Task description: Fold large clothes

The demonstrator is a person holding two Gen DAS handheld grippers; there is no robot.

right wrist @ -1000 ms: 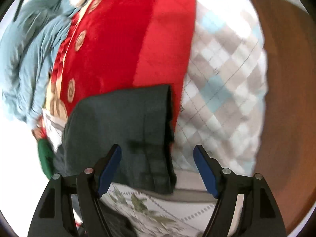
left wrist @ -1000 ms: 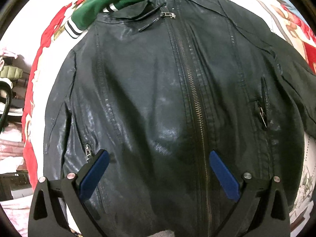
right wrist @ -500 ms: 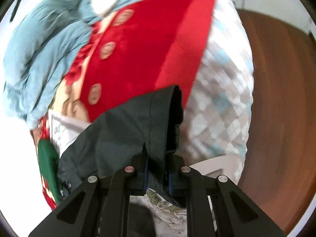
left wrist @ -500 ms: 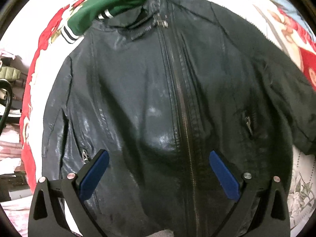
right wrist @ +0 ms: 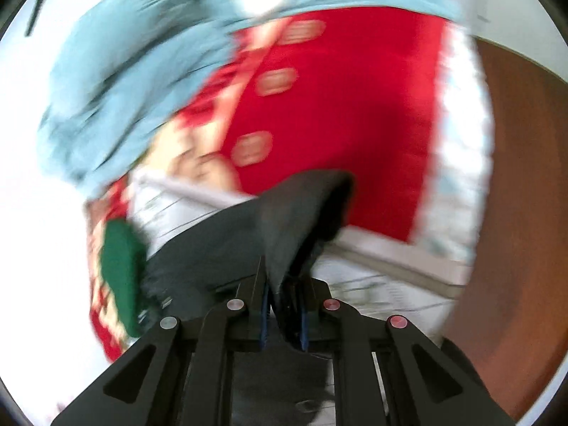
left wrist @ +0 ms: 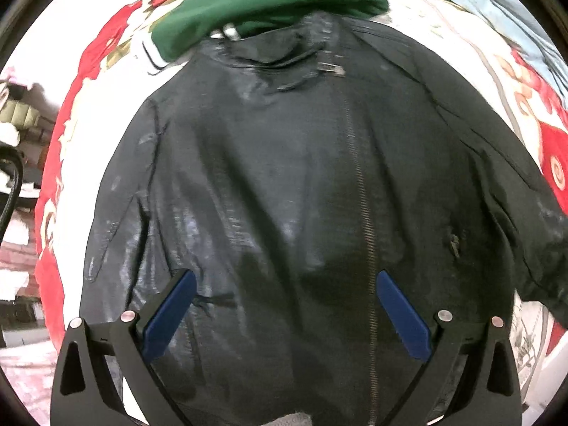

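Note:
A black leather jacket lies front up on the bed, zipped, collar at the far end. My left gripper is open and empty, hovering over the jacket's lower front, its blue pads either side of the zipper. In the right wrist view my right gripper is shut on the cuff end of the jacket's sleeve and holds it lifted above the bedspread. The view is blurred by motion.
A green garment with striped ribbing lies past the collar; it also shows in the right wrist view. A red floral bedspread covers the bed, with a light blue cloth bunched on it. Brown floor lies right.
My right gripper closed on the sleeve cuff and has lifted it, swinging left. My left gripper has drawn back a little, so more of the jacket and green garment show.

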